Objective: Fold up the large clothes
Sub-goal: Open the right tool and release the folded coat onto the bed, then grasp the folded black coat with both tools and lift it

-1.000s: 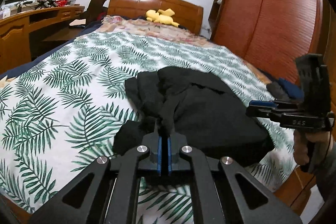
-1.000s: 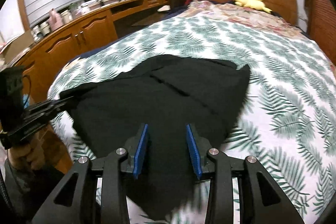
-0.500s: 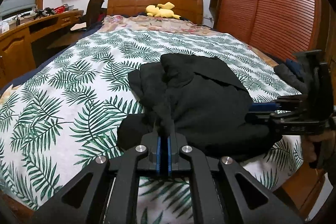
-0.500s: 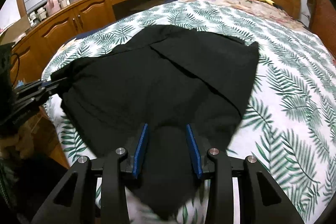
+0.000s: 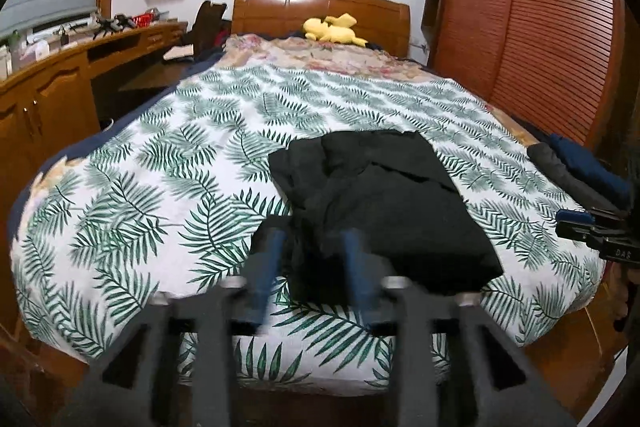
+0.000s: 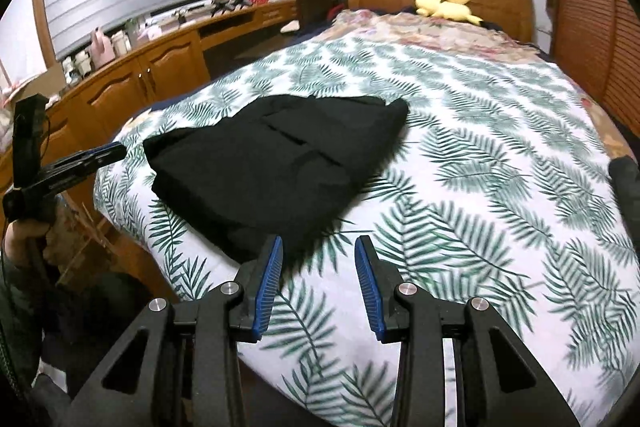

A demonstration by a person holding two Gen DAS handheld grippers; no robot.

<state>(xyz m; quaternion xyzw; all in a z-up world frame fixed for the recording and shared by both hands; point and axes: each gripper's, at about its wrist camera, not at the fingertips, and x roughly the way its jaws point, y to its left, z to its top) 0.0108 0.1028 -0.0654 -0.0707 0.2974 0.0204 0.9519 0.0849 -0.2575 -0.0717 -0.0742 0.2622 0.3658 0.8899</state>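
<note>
A black garment (image 5: pixel 384 203) lies folded in a rough stack near the foot of the bed, on the palm-leaf bedspread (image 5: pixel 168 179); it also shows in the right wrist view (image 6: pixel 276 163). My left gripper (image 5: pixel 314 267) is open and empty, blurred, just in front of the garment's near edge. My right gripper (image 6: pixel 319 275) is open and empty, above the bedspread right of the garment. Each gripper shows at the edge of the other's view: the right one (image 5: pixel 588 227), the left one (image 6: pixel 80 163).
Folded dark and blue clothes (image 5: pixel 576 167) lie at the bed's right edge. A yellow plush toy (image 5: pixel 332 29) sits by the wooden headboard (image 5: pixel 320 3). A wooden desk and cabinets (image 6: pixel 132 83) run along the left. A red-brown wardrobe (image 5: pixel 540 27) stands on the right.
My left gripper has let go of the black garment and opened. Both grippers have pulled back from the garment toward the foot of the bed. The garment now lies flat on the bedspread.
</note>
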